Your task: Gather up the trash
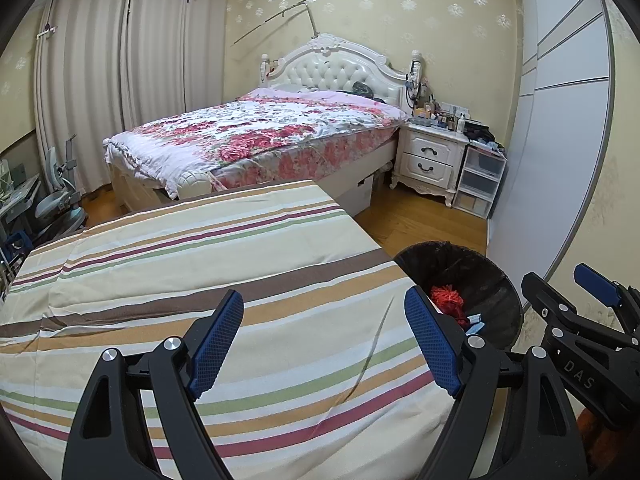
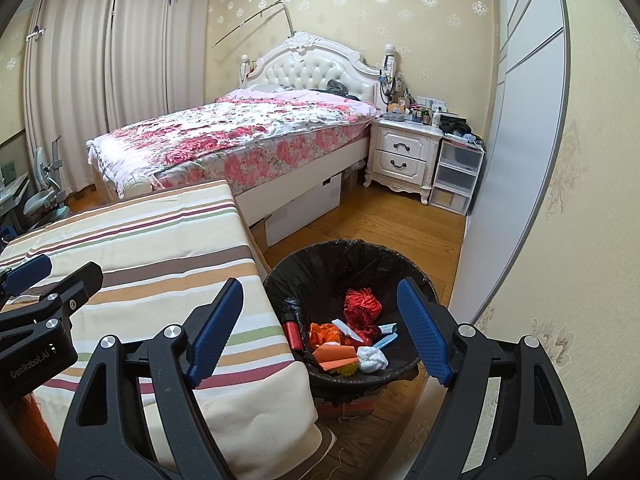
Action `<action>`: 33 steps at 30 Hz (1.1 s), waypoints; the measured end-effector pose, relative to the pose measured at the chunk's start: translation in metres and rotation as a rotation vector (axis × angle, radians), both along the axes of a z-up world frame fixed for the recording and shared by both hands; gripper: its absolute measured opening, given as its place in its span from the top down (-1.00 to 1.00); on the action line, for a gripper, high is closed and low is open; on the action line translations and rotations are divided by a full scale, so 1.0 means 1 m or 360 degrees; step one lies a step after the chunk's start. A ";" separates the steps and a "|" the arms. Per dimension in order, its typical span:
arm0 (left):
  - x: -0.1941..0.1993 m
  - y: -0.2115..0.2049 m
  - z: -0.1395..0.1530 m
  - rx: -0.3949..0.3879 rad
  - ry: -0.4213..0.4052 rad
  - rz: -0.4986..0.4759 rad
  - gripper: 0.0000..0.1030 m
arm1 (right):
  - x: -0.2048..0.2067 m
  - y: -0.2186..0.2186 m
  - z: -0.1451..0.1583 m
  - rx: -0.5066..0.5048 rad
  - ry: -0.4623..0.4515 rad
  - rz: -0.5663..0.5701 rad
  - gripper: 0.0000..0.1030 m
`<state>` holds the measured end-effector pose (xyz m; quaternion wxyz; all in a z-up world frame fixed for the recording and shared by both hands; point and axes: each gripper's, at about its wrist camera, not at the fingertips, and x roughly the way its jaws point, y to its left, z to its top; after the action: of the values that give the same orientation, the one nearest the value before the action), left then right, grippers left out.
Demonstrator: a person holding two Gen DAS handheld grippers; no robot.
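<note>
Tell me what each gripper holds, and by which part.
Nothing is held. The left gripper is open over the striped cloth; the right gripper is open above the trash bin.

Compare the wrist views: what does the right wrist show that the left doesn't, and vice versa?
Only the right wrist shows most of the bin's contents: a red cylinder, orange scraps, a white wad and blue-white wrappers, plus the floor under the bin. Only the left wrist shows the full spread of the striped cloth, bare of trash. Both share the black-lined trash bin, the red yarn clump, the floral bed, the nightstand, and both grippers: left gripper and right gripper, jaws apart, holding nothing.
</note>
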<state>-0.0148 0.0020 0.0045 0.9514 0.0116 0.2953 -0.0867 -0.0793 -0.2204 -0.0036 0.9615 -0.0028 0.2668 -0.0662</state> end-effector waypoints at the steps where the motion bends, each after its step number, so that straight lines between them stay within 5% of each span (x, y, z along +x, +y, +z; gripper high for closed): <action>1: 0.000 0.000 0.000 0.0000 0.0001 0.0000 -0.56 | 0.000 0.000 0.000 0.0000 0.0000 0.0000 -0.51; 33: -0.007 -0.005 0.001 0.0039 -0.0045 -0.0034 -0.62 | -0.001 0.003 0.000 0.0003 0.0006 0.0005 -0.51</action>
<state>-0.0219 -0.0026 0.0058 0.9543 0.0276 0.2827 -0.0930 -0.0798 -0.2170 -0.0037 0.9611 -0.0025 0.2685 -0.0645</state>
